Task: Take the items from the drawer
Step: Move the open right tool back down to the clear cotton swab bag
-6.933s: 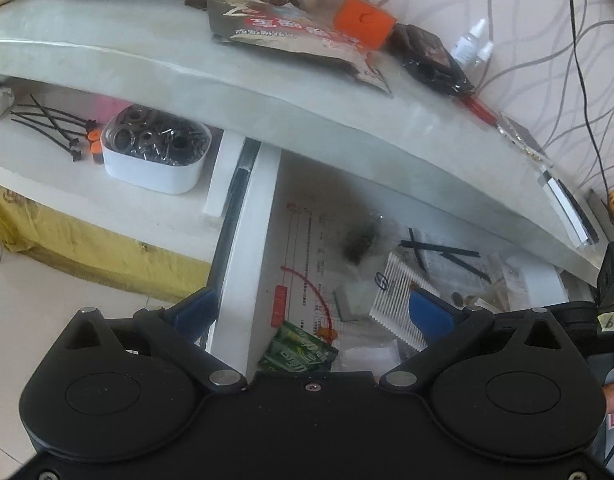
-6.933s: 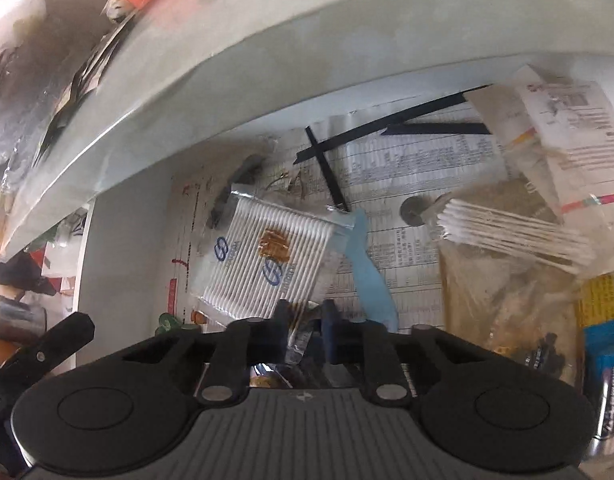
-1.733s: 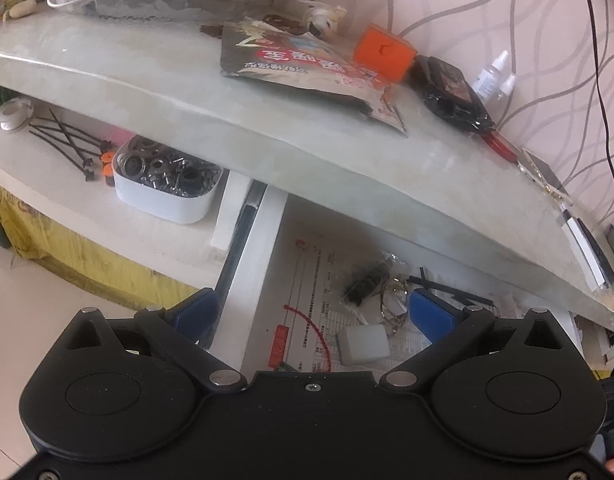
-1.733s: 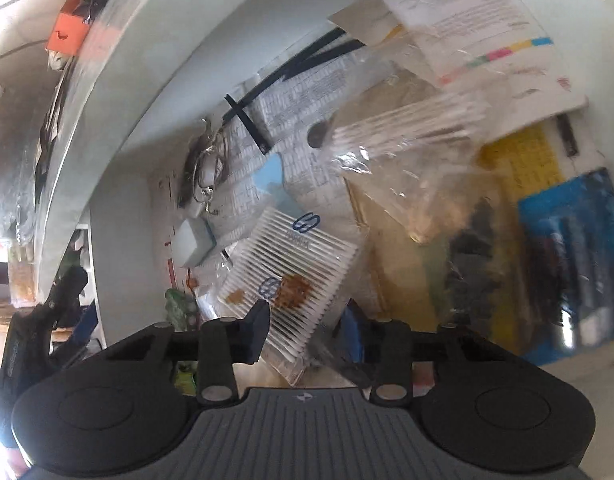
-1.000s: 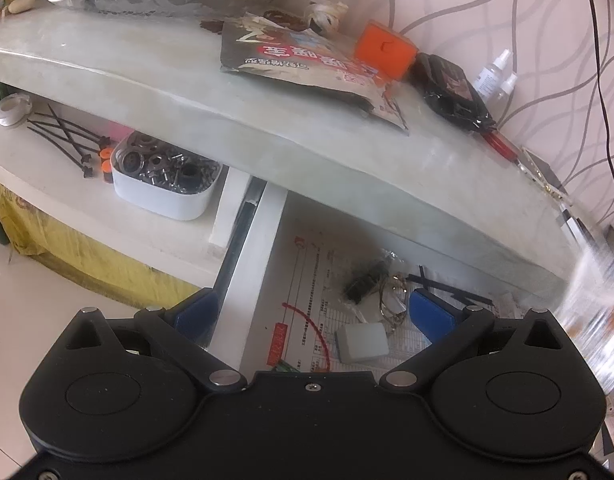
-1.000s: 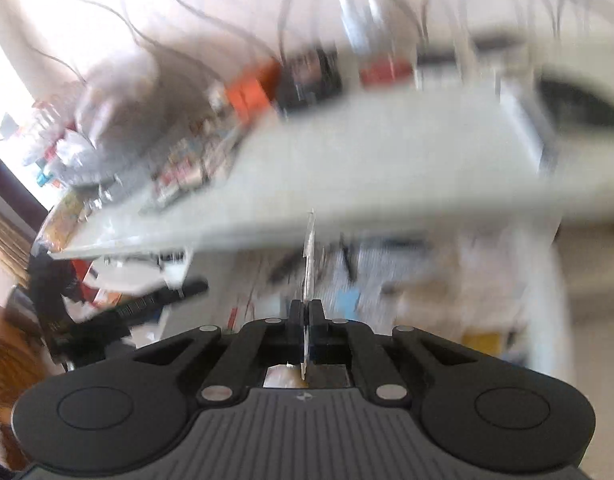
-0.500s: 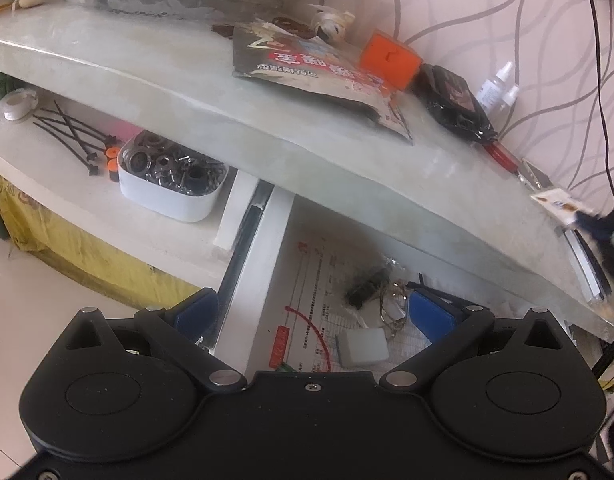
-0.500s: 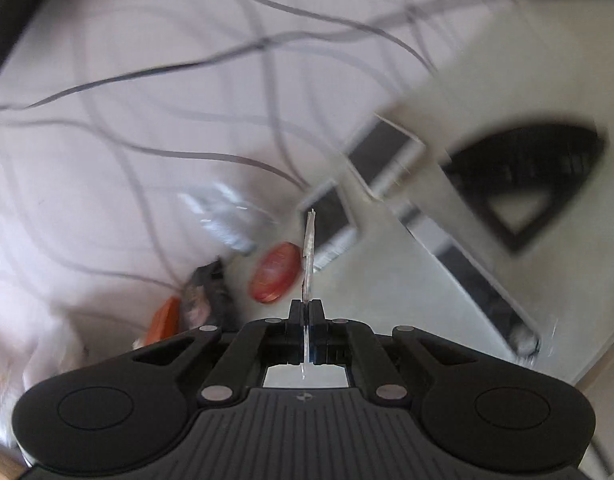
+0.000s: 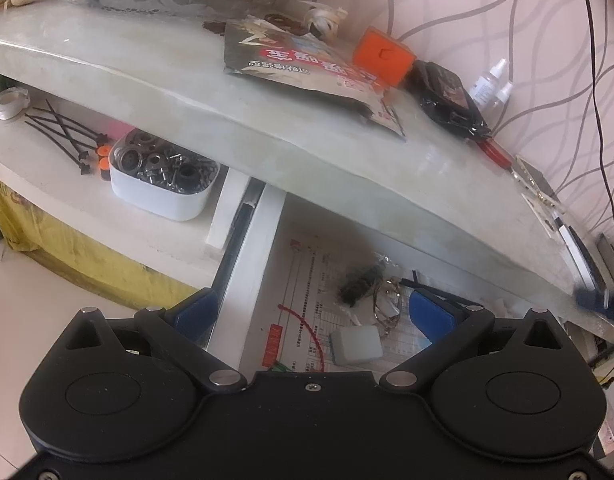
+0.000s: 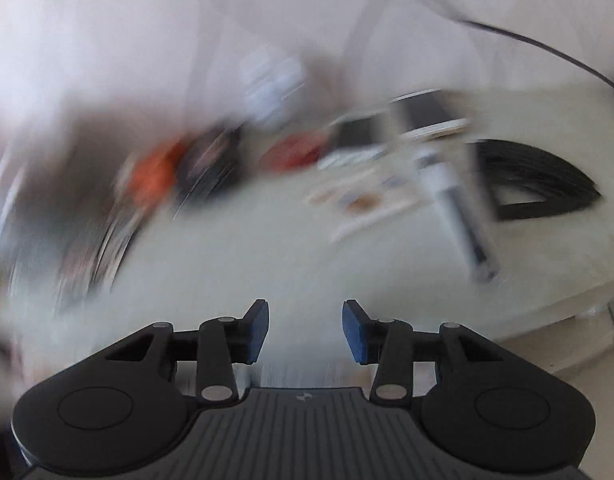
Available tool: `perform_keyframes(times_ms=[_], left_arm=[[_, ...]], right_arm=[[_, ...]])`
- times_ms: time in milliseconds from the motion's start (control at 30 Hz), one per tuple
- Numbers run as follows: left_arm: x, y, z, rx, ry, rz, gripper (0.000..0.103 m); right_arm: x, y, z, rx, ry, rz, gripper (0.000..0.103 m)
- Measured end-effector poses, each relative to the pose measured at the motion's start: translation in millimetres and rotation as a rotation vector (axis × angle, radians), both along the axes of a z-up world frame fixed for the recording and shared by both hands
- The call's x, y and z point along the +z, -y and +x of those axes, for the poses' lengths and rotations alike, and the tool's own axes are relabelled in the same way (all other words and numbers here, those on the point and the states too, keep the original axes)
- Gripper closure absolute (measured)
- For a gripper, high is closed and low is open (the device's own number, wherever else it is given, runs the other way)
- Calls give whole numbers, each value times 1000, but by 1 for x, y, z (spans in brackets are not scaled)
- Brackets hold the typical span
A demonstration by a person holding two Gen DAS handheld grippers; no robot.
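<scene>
Drawer (image 9: pixel 247 264), white and pulled open beneath the pale stone tabletop (image 9: pixel 267 120), is sitting nearest the left gripper (image 9: pixel 311 312), whose blue-padded jaws are standing wide apart with nothing between them; inside, on a printed paper liner, a small white rectangular block (image 9: pixel 357 344) is lying just beside a wire key ring (image 9: pixel 387 304) and a dark clump; further out, a white tub of metal hardware (image 9: pixel 163 184) is resting on the lower shelf; on the tabletop a glossy printed packet (image 9: pixel 307 68) is lying near an orange cube (image 9: pixel 381 56); pink wallpaper with grey curves is rising behind; the right gripper (image 10: pixel 305 330) is opening over the blurred tabletop, jaws empty.
</scene>
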State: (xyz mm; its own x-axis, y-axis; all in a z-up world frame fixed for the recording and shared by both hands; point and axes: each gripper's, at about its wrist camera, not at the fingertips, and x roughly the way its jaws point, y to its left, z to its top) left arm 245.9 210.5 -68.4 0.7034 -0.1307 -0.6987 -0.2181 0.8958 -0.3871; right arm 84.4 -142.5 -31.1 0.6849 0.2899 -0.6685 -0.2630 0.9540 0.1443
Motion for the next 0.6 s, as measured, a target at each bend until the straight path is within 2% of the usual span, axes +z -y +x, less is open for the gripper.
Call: perform_keyframes(times_ms=[133, 200, 300, 367, 400, 500, 600], left_arm=[[1, 2, 1, 2, -4, 11, 0], [1, 2, 0, 3, -2, 13, 0], [1, 1, -1, 10, 0, 6, 0], [0, -1, -1, 17, -1, -2, 0], [0, -1, -1, 19, -2, -5, 0], [0, -1, -1, 19, -3, -5, 0], [0, -1, 0, 14, -3, -5, 0]], right_arm=[[-22, -33, -34, 197, -42, -324, 63], [-36, -44, -36, 268, -85, -440, 63], [-49, -47, -28, 299, -132, -470, 57], [-55, -48, -21, 316, -132, -484, 23], [-58, -49, -21, 314, -109, -504, 19], [-62, -50, -11, 307, -109, -524, 14], [-76, -49, 5, 313, -194, -509, 13]])
